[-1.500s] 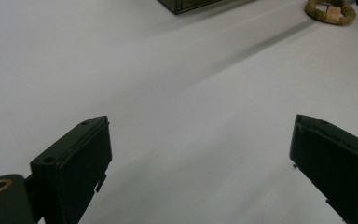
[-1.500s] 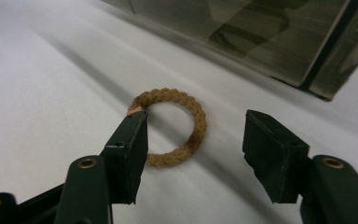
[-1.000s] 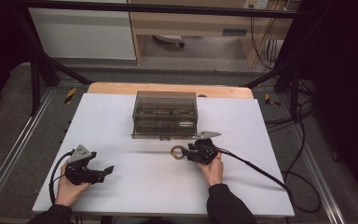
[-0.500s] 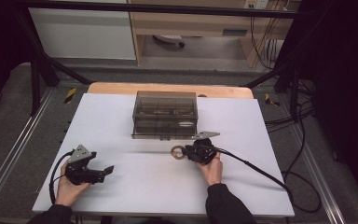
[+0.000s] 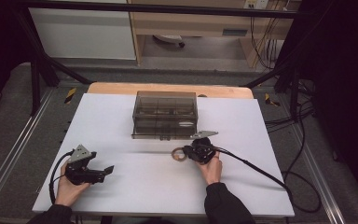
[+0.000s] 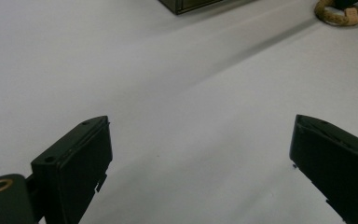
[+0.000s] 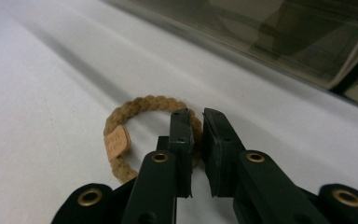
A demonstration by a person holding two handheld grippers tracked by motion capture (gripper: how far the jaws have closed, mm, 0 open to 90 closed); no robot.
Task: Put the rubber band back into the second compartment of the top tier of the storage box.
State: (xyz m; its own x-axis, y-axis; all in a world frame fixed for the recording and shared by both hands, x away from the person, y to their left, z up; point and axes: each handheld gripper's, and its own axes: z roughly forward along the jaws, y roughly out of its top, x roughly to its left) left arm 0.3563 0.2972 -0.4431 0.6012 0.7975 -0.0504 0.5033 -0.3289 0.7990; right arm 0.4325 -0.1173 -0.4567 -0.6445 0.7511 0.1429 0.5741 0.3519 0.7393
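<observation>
One braided rope ring lies on the white surface just before the smoky box. My right gripper is clenched on its rim; my left gripper gapes, released, well apart.

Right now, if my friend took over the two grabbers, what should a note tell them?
Right gripper: jaws closed on the rim of the braided rope ring, which lies on the white table just in front of the smoky drawer box.
Left gripper: open, holding nothing, near the table's left front.
Done: ring gripped.
Left: probably lift the ring and take it to the drawer box. Its drawers look closed, so one may need opening first.
</observation>
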